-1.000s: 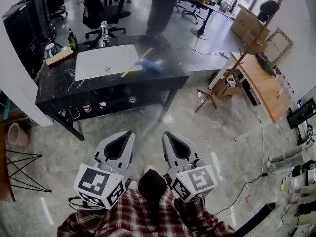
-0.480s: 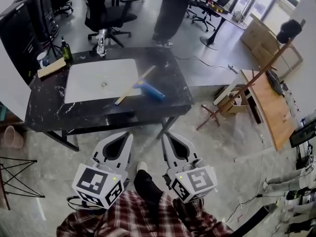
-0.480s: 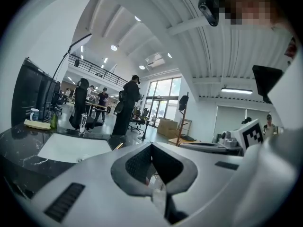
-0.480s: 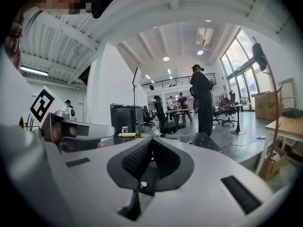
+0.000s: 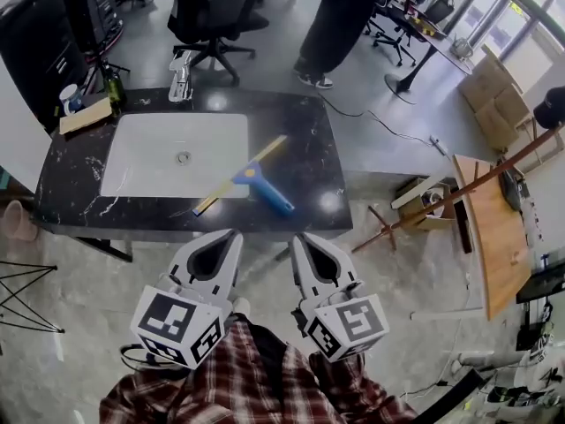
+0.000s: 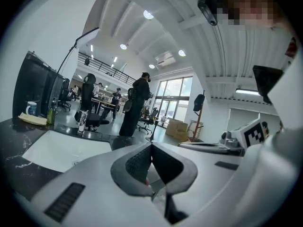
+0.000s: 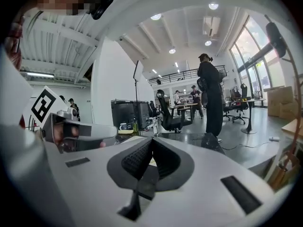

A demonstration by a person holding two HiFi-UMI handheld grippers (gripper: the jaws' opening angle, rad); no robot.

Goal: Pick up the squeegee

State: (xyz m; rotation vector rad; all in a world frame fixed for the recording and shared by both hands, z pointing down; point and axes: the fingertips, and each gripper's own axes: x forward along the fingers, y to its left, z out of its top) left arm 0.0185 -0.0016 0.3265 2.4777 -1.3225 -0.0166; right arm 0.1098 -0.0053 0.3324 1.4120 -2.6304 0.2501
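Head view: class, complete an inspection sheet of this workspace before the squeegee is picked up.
Surface: black marble counter with a white sink basin set in.
Job's things: squeegee lies flat at the basin's near right corner, blue handle toward the near edge, untouched.
Clutter: green bottle, mug, tan block at the far left corner.
Grippers: left gripper and right gripper both shut, empty, short of the counter.
Cables: one cable on the floor beyond the counter.
Surroundings: office chair, standing person, coat stand.

The black marble-patterned desk (image 5: 311,135) has a white rectangular inset basin (image 5: 146,162). A blue-handled squeegee with a long yellow blade (image 5: 250,180) lies by the basin's right edge.
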